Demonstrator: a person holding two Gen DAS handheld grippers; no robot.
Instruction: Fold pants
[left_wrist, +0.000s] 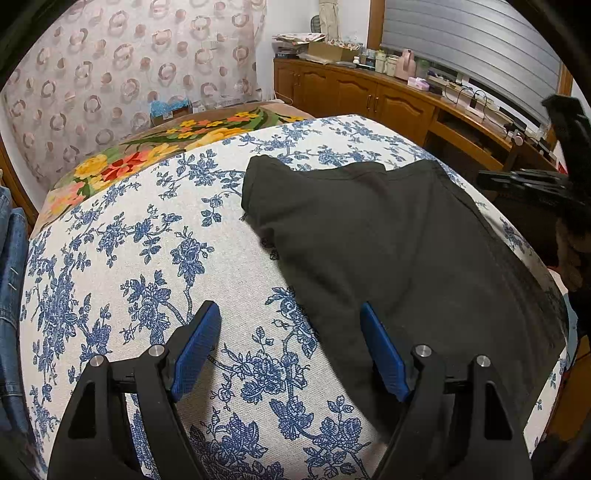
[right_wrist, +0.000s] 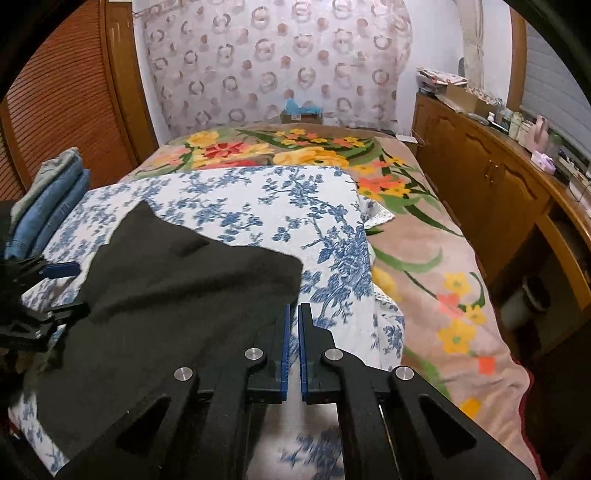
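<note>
Black pants lie folded on a white cloth with blue flowers on the bed. My left gripper is open above the pants' near left edge, its right finger over the black fabric, holding nothing. In the right wrist view the pants lie to the left. My right gripper is shut, empty, just off the pants' right corner above the cloth. The left gripper shows open at the far left edge. The right gripper shows at the right edge of the left wrist view.
A stack of folded jeans sits at the cloth's far left, also seen in the left wrist view. A floral blanket covers the bed beyond and to the right. A wooden cabinet with clutter runs along the right.
</note>
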